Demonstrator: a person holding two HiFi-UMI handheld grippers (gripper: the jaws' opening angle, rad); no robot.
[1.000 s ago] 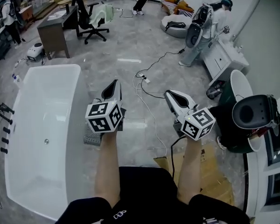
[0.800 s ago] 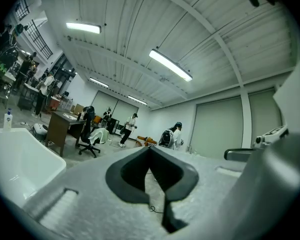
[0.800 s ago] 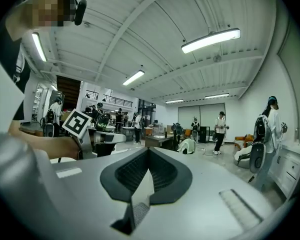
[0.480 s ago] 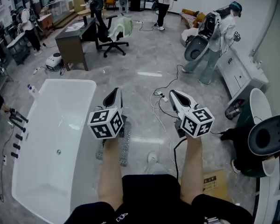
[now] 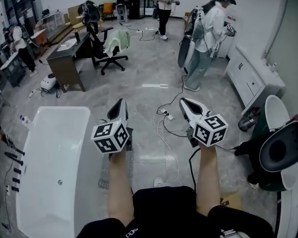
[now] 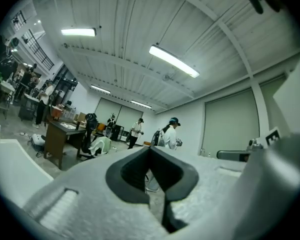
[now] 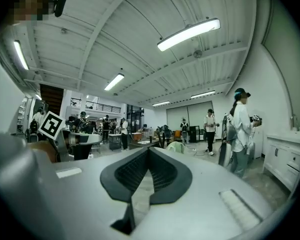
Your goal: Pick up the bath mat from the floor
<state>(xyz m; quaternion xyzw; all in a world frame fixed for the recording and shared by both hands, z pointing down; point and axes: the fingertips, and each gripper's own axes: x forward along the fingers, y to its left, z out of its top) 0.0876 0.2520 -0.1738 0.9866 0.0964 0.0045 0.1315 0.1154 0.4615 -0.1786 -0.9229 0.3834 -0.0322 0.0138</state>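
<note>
The bath mat [image 5: 105, 176], grey and ribbed, lies flat on the floor beside the white bathtub [image 5: 49, 152]; my left forearm hides much of it. My left gripper [image 5: 120, 103] is held level well above the floor, beyond the mat, jaws shut and empty. My right gripper [image 5: 184, 102] is level beside it, over the floor cables, also shut and empty. In the left gripper view the left gripper [image 6: 150, 148] points across the room with its dark pads closed. The right gripper view shows the right gripper [image 7: 149, 149] with its tips meeting, nothing between them.
Cables [image 5: 164, 130] and a power strip [image 5: 168, 116] trail over the floor ahead. A person [image 5: 203, 38] stands by a white cabinet [image 5: 251, 76]. A desk [image 5: 67, 61] and office chair [image 5: 109, 48] are far left. A toilet [image 5: 280, 150] is at right, cardboard [image 5: 231, 200] by my right side.
Both grippers travelled across the room, still level and shut. In the head view the mat slid lower, under my left forearm, and the cardboard dropped toward the bottom edge.
</note>
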